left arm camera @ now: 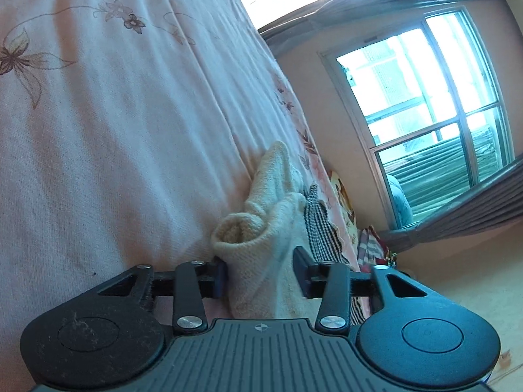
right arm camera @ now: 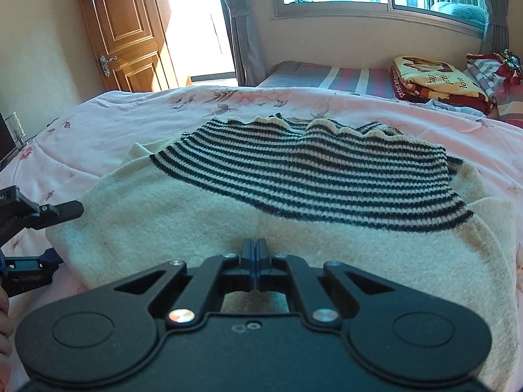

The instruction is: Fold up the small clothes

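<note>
A small cream knit garment (right arm camera: 183, 215) with a black-and-white striped part (right arm camera: 310, 170) lies on the pink flowered bedspread (right arm camera: 130, 114). My right gripper (right arm camera: 254, 263) is shut, its fingers pinching the garment's near cream edge. My left gripper (left arm camera: 261, 269) is open, its two fingers on either side of a rolled cream edge of the garment (left arm camera: 258, 225). The left gripper also shows at the left edge of the right wrist view (right arm camera: 49, 235), open around the garment's left side.
The bedspread (left arm camera: 114, 114) fills the left wrist view. Folded blankets (right arm camera: 434, 78) and a striped mattress (right arm camera: 327, 75) lie beyond the bed. A wooden door (right arm camera: 127, 29) stands far left, and windows (left arm camera: 434, 104) with grey curtains line the wall.
</note>
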{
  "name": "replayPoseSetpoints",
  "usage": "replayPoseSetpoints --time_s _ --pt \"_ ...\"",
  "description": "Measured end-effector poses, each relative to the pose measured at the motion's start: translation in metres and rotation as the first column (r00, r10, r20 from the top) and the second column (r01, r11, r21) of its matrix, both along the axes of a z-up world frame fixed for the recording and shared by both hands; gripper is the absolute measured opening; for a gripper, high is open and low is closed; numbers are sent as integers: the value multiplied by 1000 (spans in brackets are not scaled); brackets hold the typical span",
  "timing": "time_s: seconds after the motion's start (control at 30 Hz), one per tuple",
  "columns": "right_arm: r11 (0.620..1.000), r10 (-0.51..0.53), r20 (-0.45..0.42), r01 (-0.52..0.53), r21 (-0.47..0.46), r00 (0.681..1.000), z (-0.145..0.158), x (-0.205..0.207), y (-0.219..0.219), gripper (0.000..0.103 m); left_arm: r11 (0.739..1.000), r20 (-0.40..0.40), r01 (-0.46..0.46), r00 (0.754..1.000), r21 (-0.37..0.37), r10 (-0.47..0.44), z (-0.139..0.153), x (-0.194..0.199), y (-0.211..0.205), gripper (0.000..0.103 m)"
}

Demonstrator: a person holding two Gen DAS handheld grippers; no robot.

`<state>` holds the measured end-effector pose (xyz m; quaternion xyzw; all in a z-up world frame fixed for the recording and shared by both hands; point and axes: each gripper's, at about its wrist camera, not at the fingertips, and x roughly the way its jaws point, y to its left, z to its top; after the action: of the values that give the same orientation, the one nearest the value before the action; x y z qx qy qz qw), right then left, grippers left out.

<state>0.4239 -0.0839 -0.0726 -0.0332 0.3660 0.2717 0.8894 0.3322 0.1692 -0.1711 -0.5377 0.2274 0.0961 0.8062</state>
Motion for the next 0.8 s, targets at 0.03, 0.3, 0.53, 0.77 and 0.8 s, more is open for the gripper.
replayPoseSetpoints --time_s 0.03,0.3,0.53,0.77,0.8 --pt "1000 -2 -3 2 5 1000 0 0 -1 2 1000 -10 3 1000 -9 -3 -3 4 3 22" --pt "991 40 81 -29 -128 996 -4 -10 16 1 991 32 114 993 72 -117 13 7 16 17" --pt "969 67 203 -15 -245 977 -13 -28 33 1 988 140 138 979 63 -145 46 10 9 17" --pt "981 34 230 12 -195 972 -17 -32 27 1 961 199 239 944 138 -263 81 22 -15 17" --pt "986 17 212 19 -168 977 -15 -30 24 1 953 210 264 933 149 -291 89 25 -22 17"
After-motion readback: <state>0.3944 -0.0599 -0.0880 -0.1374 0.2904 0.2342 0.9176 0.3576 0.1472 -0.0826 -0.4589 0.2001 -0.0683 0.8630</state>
